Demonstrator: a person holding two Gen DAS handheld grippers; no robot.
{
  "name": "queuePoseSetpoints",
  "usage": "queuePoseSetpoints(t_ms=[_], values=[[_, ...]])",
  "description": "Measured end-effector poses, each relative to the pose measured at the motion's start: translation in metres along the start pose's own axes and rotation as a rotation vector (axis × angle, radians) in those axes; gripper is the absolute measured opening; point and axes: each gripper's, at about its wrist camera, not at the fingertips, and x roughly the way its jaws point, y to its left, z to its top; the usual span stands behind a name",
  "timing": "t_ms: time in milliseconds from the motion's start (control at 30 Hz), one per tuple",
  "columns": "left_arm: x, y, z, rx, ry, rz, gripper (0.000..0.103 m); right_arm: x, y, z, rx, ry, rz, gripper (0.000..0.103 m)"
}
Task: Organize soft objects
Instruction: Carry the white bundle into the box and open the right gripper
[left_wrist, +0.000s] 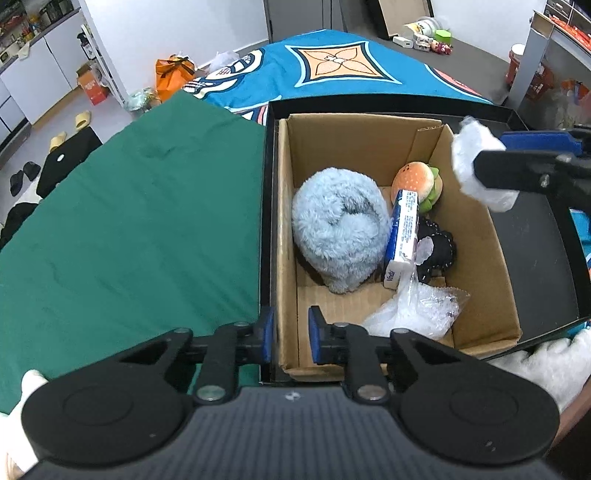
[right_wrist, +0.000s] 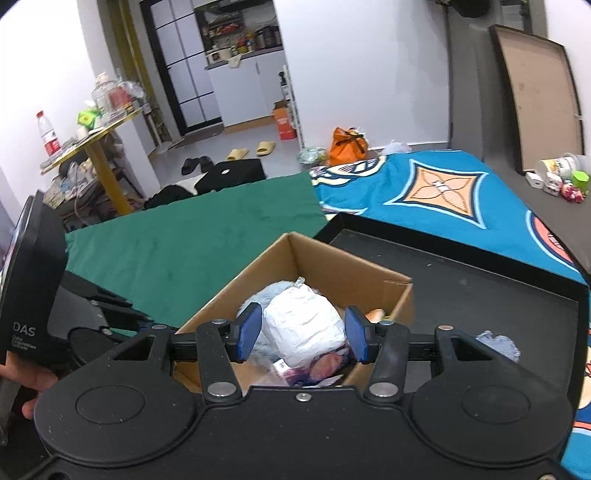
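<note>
Above the far right corner of the cardboard box (left_wrist: 476, 258), the white soft bundle (left_wrist: 476, 162) hangs in the right gripper (right_wrist: 302, 334); it is a pale, crinkled, plastic-wrapped lump, rounded at the top, with a patch of pink and dark print at its lower end in the right wrist view. The blue pads (right_wrist: 248, 332) of that gripper press its two sides, so the fingers are closed onto the bundle at a medium width. In the left wrist view the right gripper comes in from the right edge, level and pointing left across the box rim.

Inside the box lie a fluffy light-blue plush (left_wrist: 340, 229) on the left, a burger plush (left_wrist: 417, 184) near the far wall, a blue-and-white tissue pack (left_wrist: 400, 240) standing tilted between them, a black soft toy (left_wrist: 437, 247) just beside the pack, and crumpled clear plastic (left_wrist: 417, 310) at the near end. The box sits in a black tray (left_wrist: 535, 266) on a green cloth (left_wrist: 129, 221).

The left gripper (left_wrist: 291, 334) holds nothing; its pads are narrowly apart and straddle the near left wall of the box
</note>
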Motion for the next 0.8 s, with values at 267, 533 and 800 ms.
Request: queuePoseSetpoints(t_ms=[267,533,800], values=[[0.004,0.007,-0.002,-0.031,-0.003,-0.015,0.007,0.013,0.021,0.005,-0.055,0.032,0.035,0.049],[0.008,0.015,-0.002,-0.054,0.000,-0.045,0.007,0.024,0.035,0.010,-0.062,0.074,0.075,0.057],[0.007,0.019,-0.003,-0.077,-0.007,-0.070,0.008,0.020,0.028,0.012,-0.044,0.061,0.012,0.070]])
